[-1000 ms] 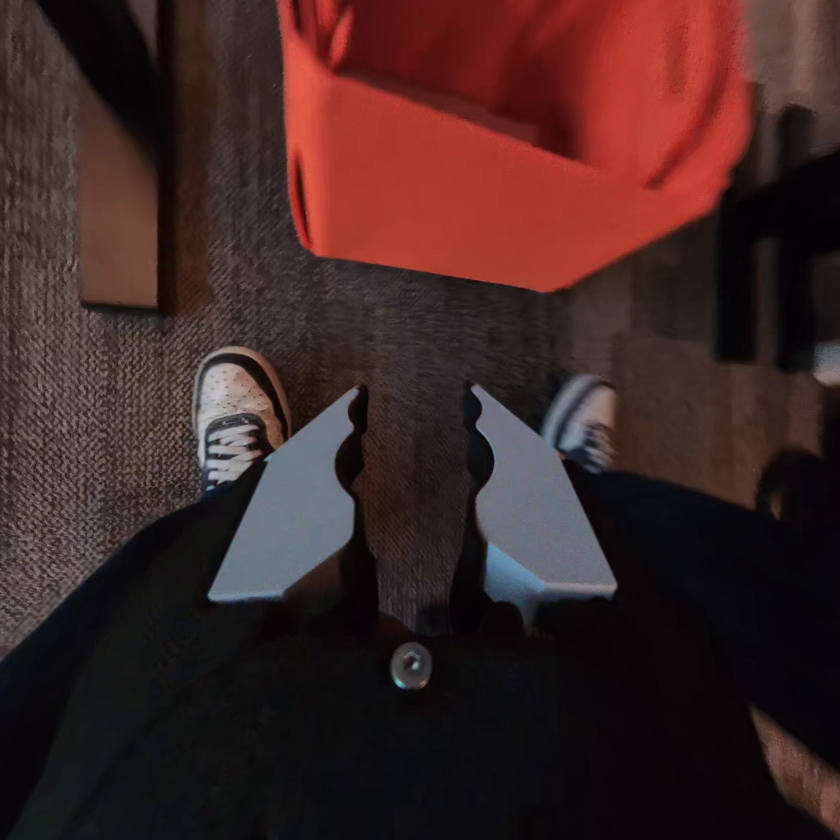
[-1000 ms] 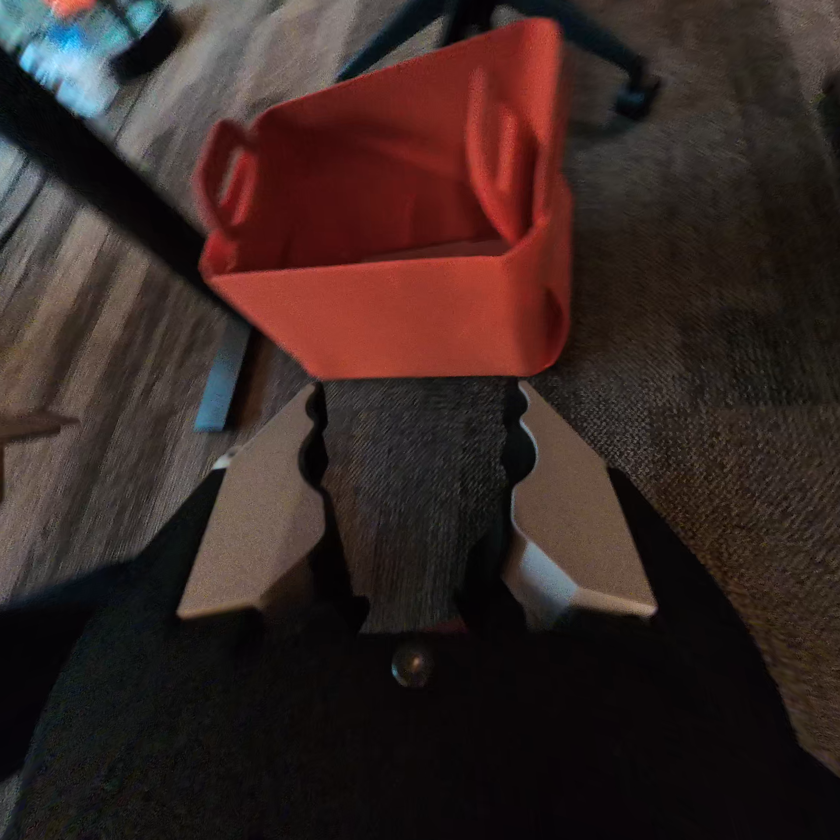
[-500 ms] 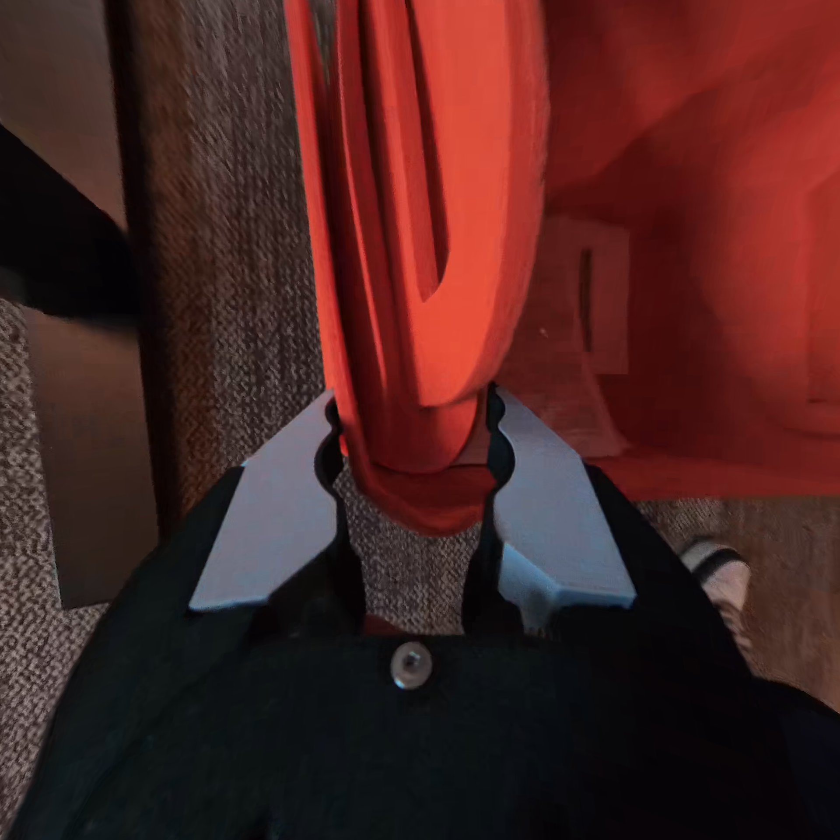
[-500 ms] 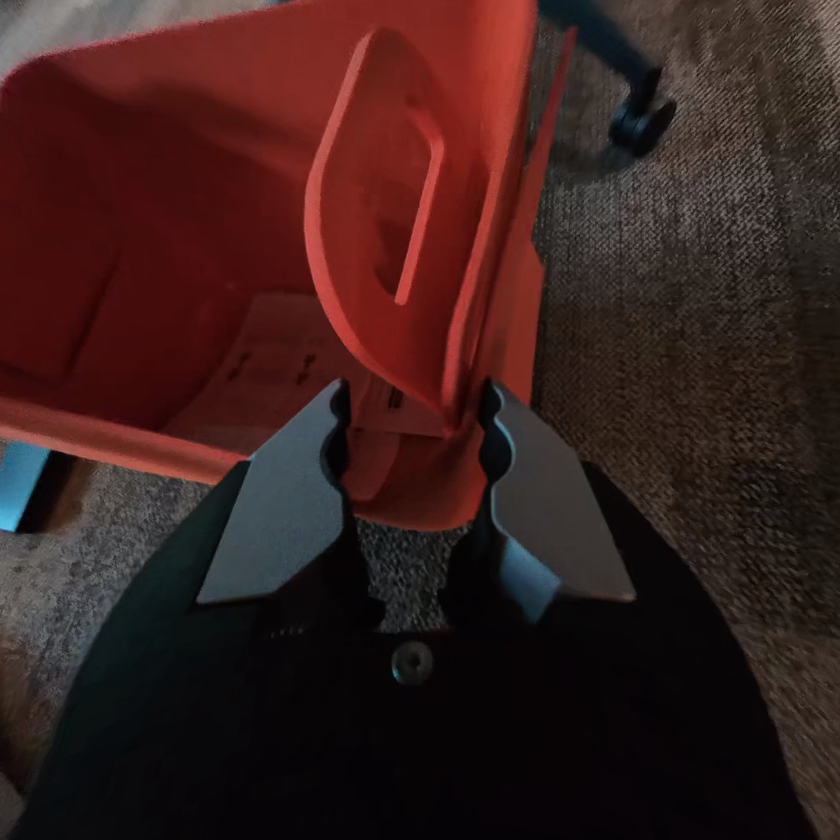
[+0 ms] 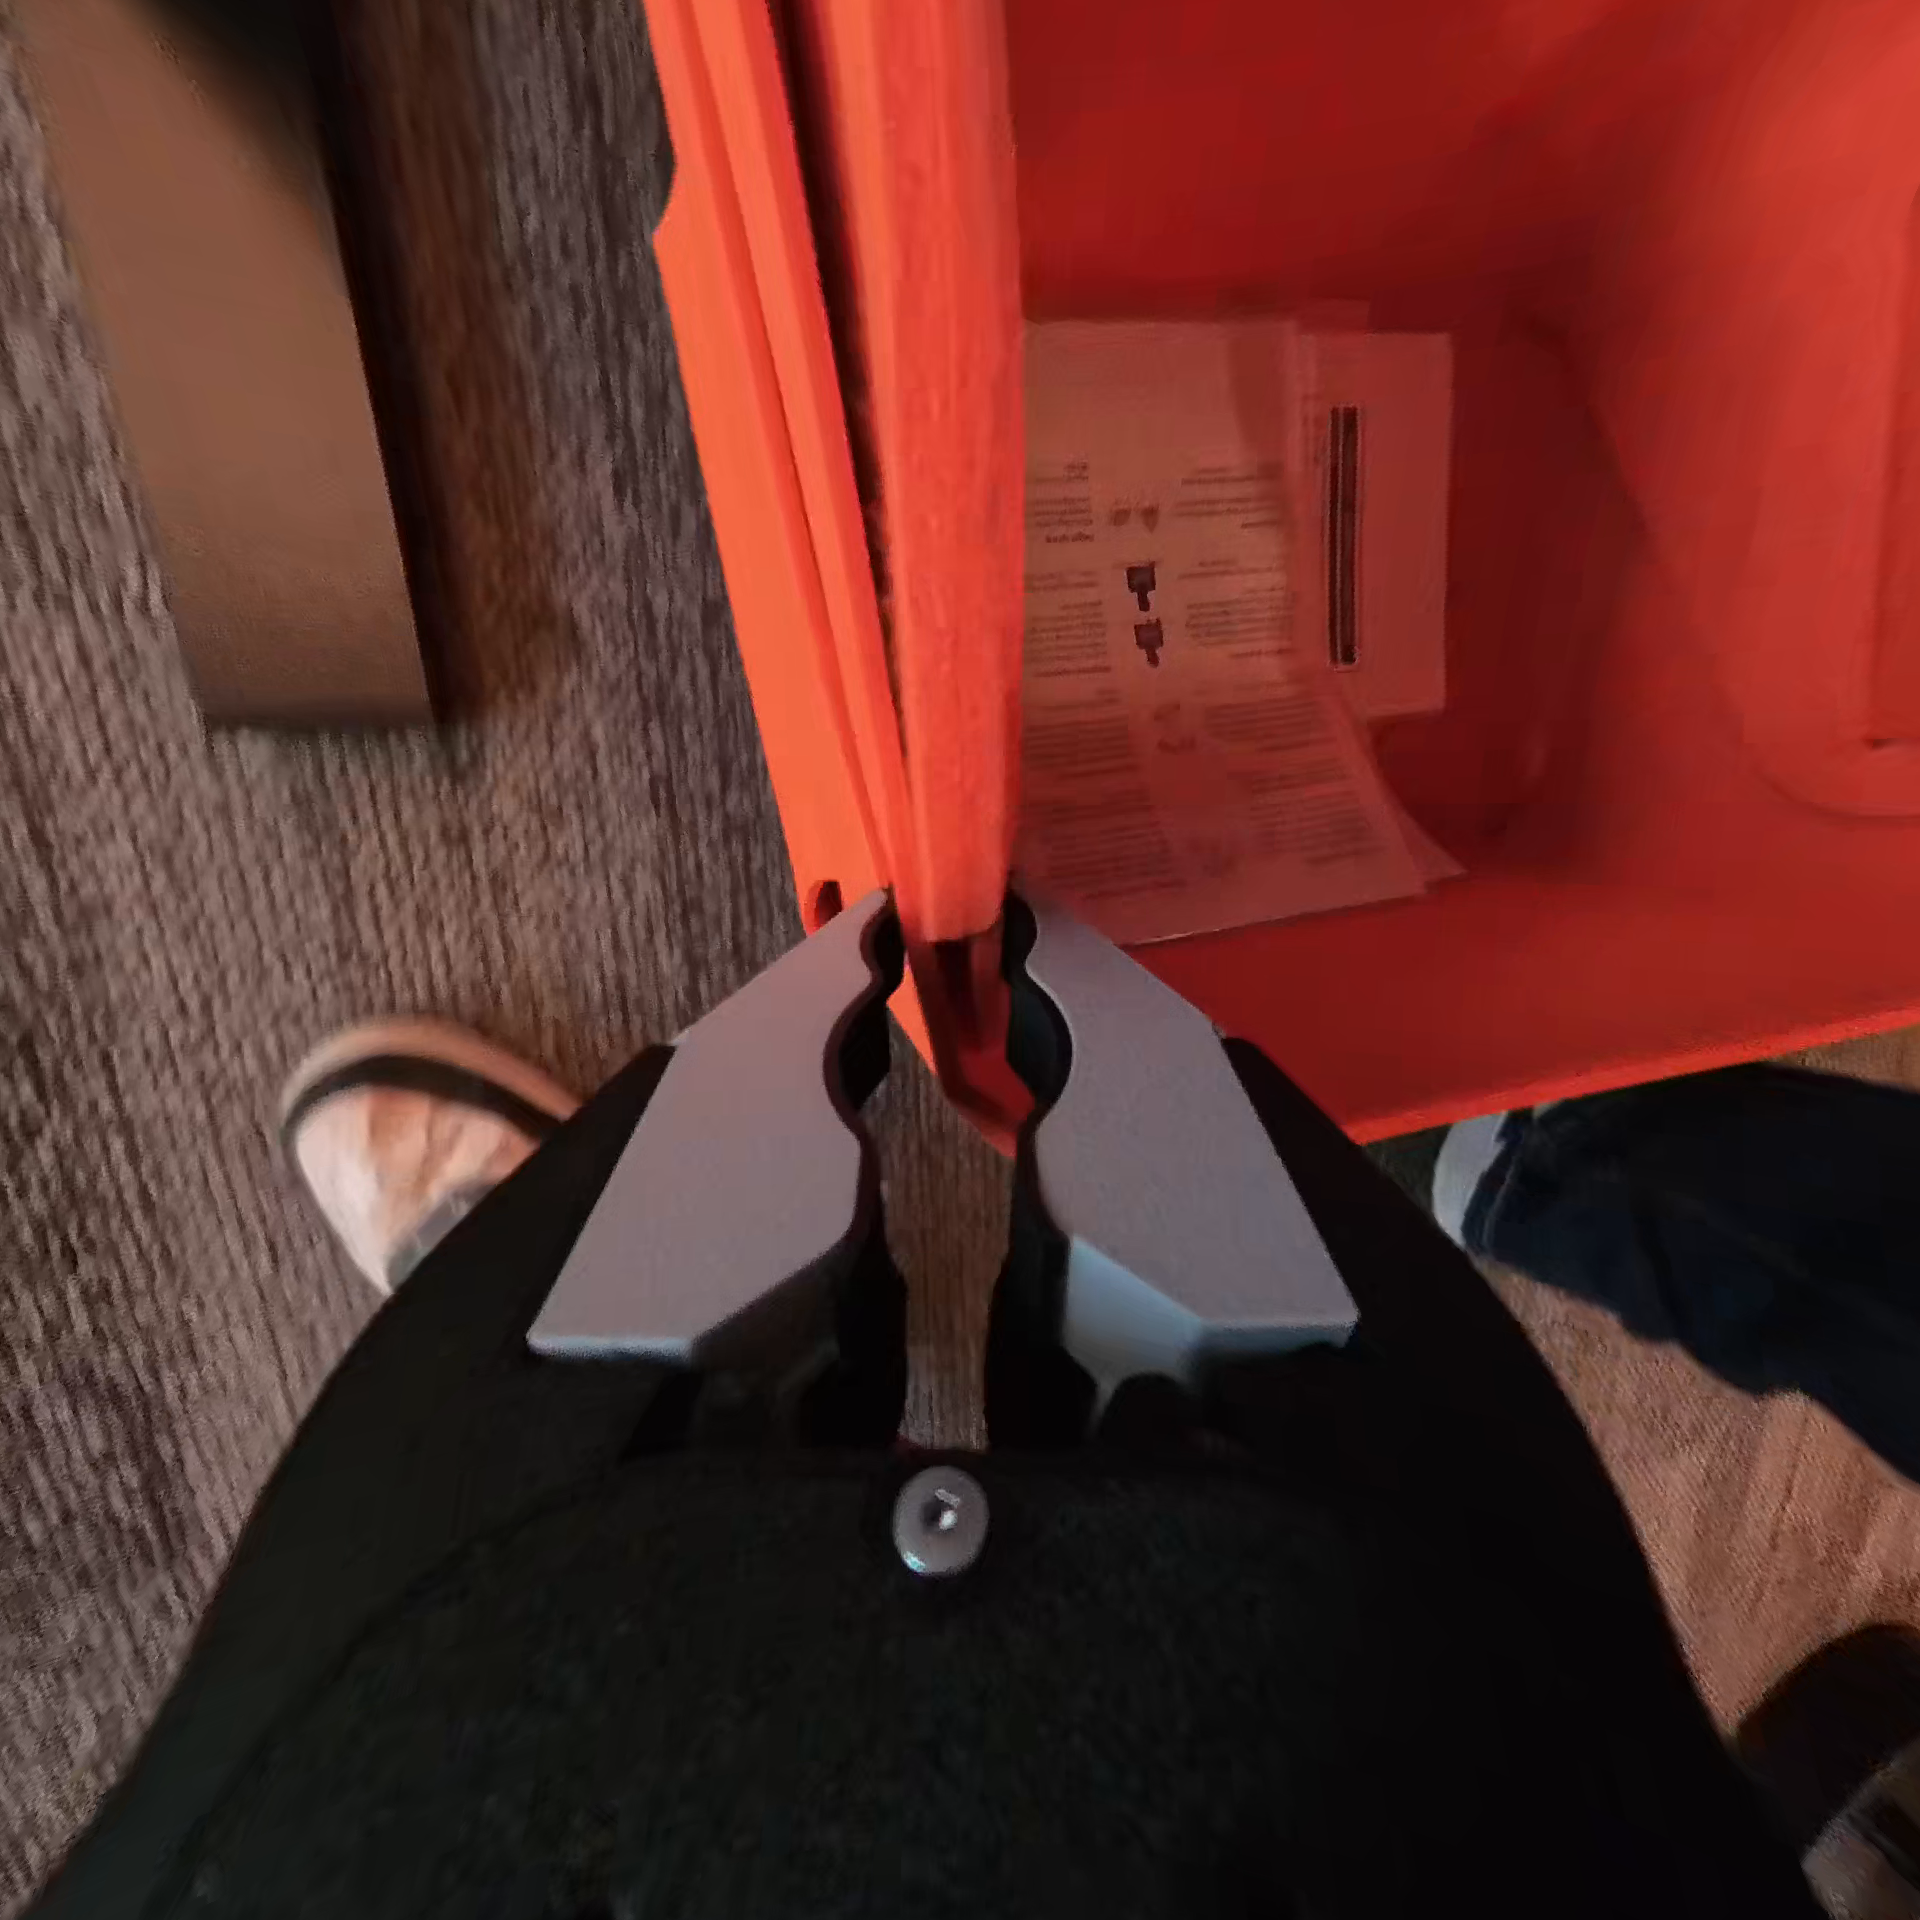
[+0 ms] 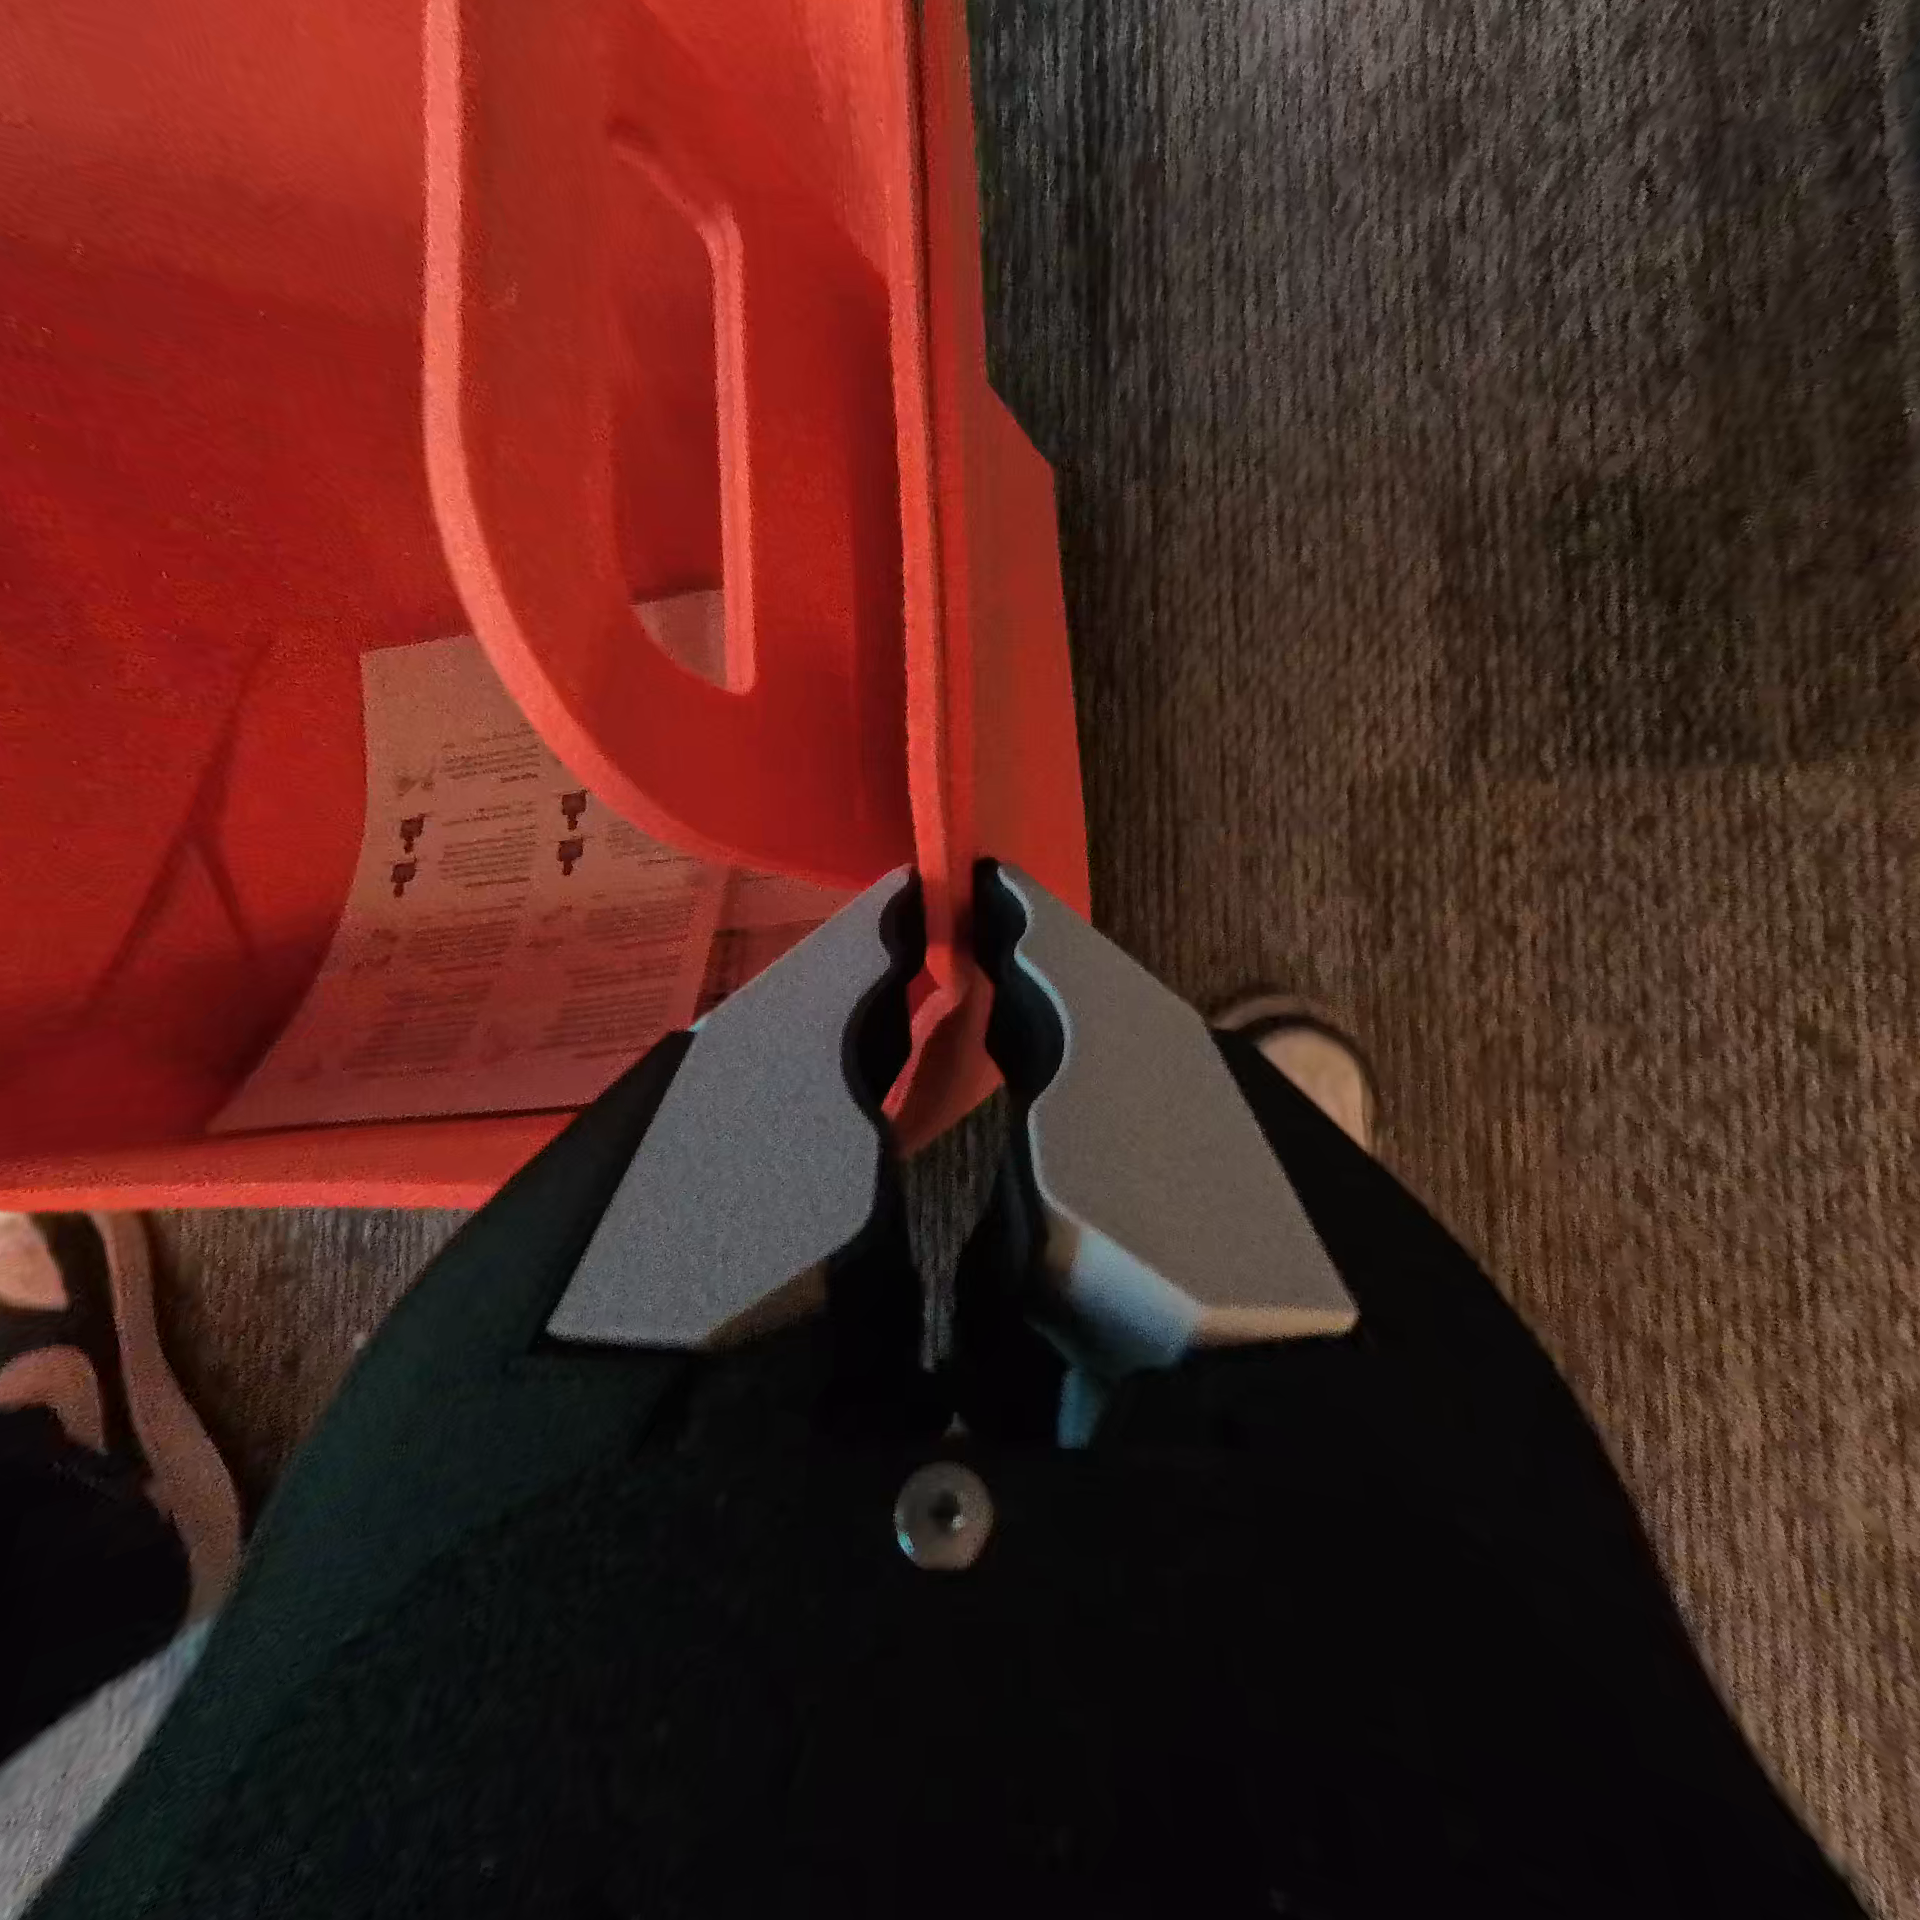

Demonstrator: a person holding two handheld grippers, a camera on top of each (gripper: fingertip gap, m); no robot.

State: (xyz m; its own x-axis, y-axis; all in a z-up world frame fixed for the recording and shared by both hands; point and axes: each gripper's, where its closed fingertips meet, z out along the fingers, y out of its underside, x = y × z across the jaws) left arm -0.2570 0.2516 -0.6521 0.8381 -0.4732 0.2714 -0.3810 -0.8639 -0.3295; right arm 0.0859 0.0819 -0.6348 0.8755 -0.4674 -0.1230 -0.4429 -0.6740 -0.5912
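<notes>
Grey-brown carpet (image 6: 1507, 520) runs under everything, and on it sits an orange felt basket (image 5: 1351, 156), open at the top, which serves as the landmark. Seen along the left gripper (image 5: 948, 940), the basket's left side wall (image 5: 935, 468) runs straight away from the tool, edge-on, its long axis in line with the fingers; the jaws are drawn in to a narrow gap with the near end of that wall's rim and folded handle pinched between them, both fingertips against the felt. Seen along the right gripper (image 6: 945, 899), the opposite side wall (image 6: 935, 416) likewise stretches directly ahead, and the jaws are nearly together, clamped on its thin rim at the near corner, where the felt buckles slightly between the wavy inner faces. A cut-out handle flap (image 6: 582, 468) leans inward from that wall, just left of the grip. Each gripper thus has one side of the basket, at its near end, with the hollow between them. A printed paper sheet (image 5: 1195, 675) lies flat on the basket's floor. Outside the basket, a brown board (image 5: 239, 364) lies on the carpet to its left, and a person's shoes (image 5: 405, 1122) stand on the near side, one just beside each gripper.
</notes>
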